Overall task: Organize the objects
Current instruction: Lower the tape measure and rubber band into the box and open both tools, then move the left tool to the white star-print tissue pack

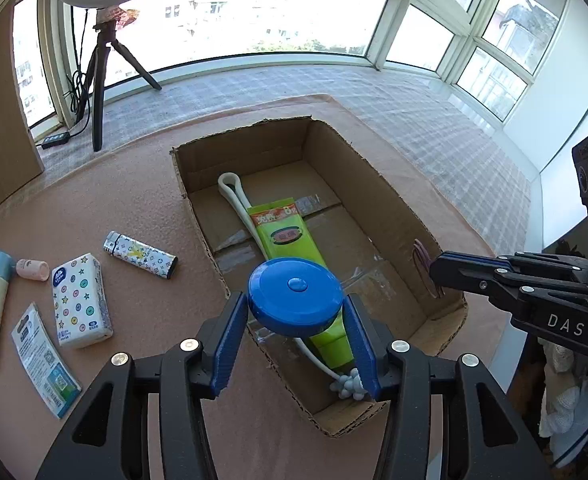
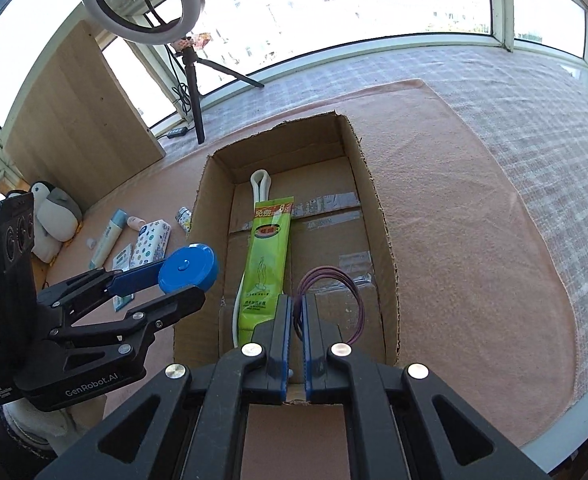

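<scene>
Lying lengthwise in cardboard box (image 2: 378, 208): green tube (image 2: 267, 264), cap nearest.

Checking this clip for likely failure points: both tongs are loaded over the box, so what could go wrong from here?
1. The left tongs hold the blue round case only by its curved edge; it could slip or pivot out and land outside the cardboard box.
2. Dropped here, the case would land on the green packet and might roll.
3. The purple loops in the right tongs hang close to the box wall and could snag on the pads on release.
</scene>
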`<state>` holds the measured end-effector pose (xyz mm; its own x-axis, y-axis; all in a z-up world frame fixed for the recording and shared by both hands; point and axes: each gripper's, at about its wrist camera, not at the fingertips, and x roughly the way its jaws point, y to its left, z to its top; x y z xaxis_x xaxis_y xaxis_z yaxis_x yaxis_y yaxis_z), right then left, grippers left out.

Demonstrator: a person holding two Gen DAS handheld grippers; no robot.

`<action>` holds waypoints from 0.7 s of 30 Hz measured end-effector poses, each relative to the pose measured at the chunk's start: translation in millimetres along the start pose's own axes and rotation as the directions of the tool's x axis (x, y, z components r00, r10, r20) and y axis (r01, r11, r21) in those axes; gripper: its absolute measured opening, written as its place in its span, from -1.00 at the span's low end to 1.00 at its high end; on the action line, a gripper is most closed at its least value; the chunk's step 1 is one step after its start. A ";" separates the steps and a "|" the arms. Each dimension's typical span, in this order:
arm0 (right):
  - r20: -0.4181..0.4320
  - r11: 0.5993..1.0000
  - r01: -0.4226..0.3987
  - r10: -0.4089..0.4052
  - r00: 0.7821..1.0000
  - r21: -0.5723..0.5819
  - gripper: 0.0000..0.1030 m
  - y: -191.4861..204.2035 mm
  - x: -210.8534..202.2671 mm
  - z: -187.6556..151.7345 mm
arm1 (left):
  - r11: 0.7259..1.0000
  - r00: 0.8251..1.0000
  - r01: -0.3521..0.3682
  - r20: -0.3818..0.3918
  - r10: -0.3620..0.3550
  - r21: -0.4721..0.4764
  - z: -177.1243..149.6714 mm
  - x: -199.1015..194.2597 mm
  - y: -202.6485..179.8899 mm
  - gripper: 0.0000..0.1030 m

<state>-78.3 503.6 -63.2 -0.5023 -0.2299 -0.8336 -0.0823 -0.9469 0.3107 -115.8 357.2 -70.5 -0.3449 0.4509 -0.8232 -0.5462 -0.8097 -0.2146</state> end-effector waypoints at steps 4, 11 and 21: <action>0.012 1.000 0.020 -0.020 1.000 0.021 -0.24 -4.4 -2.0 -2.1 | 1.000 1.000 -0.006 0.013 0.006 -0.004 -0.7 -6.0 3.6 0.06; 0.011 1.000 0.014 -0.014 1.000 0.021 -0.20 3.6 -0.3 -0.9 | 1.000 1.000 -0.015 0.024 0.016 -0.025 -6.3 -17.8 16.6 0.06; 0.004 0.999 -0.035 0.035 0.999 -0.014 -0.11 38.7 10.0 -1.4 | 0.992 0.998 -0.046 0.028 0.050 -0.114 -30.5 -39.4 61.3 0.06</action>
<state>-85.3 464.3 -60.0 -0.5085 -0.2623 -0.8201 -0.0528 -0.9412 0.3338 -112.4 278.4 -67.2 -0.3929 0.4203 -0.8179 -0.4393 -0.8672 -0.2346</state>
